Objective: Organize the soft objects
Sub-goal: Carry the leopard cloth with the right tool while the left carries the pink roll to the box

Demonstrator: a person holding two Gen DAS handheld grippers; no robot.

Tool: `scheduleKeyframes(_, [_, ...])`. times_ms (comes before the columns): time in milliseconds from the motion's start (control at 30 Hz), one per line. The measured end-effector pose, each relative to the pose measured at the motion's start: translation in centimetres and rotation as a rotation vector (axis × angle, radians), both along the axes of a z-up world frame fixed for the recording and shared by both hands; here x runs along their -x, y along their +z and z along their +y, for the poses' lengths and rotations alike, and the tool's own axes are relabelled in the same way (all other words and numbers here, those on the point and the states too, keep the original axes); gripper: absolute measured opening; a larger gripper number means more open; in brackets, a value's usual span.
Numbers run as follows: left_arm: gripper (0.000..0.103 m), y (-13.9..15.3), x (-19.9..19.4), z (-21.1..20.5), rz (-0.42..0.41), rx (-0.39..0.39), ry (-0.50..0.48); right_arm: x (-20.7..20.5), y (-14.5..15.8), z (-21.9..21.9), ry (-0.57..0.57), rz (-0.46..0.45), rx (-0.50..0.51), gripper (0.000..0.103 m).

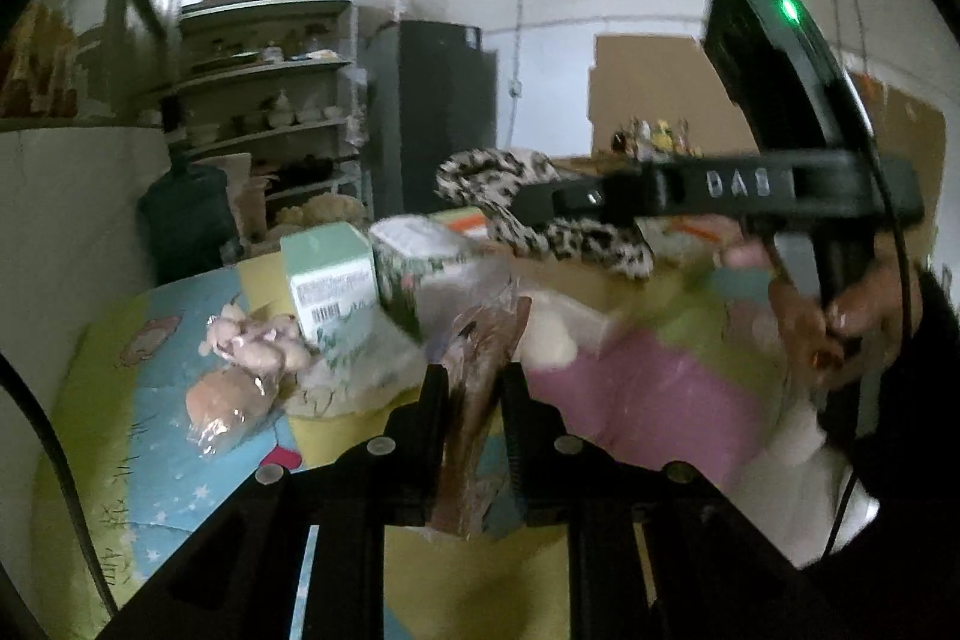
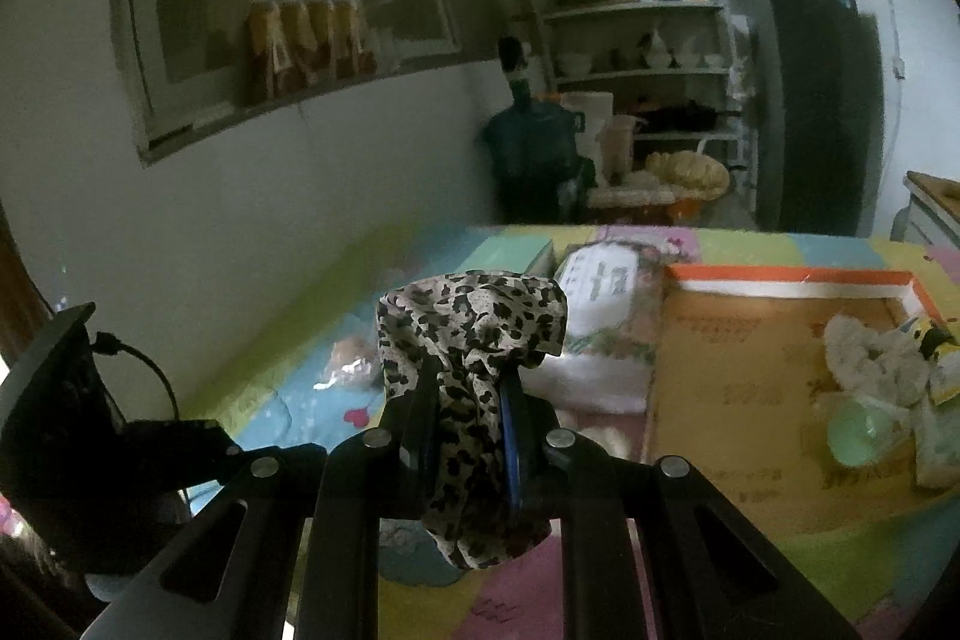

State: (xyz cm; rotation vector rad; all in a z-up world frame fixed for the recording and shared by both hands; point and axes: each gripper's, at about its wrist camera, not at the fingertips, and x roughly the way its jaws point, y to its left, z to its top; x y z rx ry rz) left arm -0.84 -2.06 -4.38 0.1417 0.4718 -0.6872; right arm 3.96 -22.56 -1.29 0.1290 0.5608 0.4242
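Nearest, a brown item in clear wrap [image 1: 474, 400] is pinched by the left gripper [image 1: 474, 382]; leopard-print cloth [image 2: 474, 370] is clamped by the right gripper [image 2: 471, 400], over the patchwork quilt [image 2: 780, 244].

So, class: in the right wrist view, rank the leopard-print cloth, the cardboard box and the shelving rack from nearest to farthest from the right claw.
1. Leopard-print cloth, clamped in the right claw.
2. Cardboard box, on the table, to the right.
3. Shelving rack, against the far wall.
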Motion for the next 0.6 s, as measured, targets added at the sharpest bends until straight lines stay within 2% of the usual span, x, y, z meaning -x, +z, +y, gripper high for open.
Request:
scheduleKeyframes(300, [0.018, 3.8, -0.4, -2.8, -0.047, 0.107, 0.059, 0.5, 1.4, -4.5, -0.080, -0.060, -0.042, 0.017])
scheduleKeyframes(600, [0.018, 6.5, -2.2, -8.0, -0.047, 0.167, 0.033, 1.3, 2.0, -10.3, -0.190, -0.088, -0.064, 0.017])
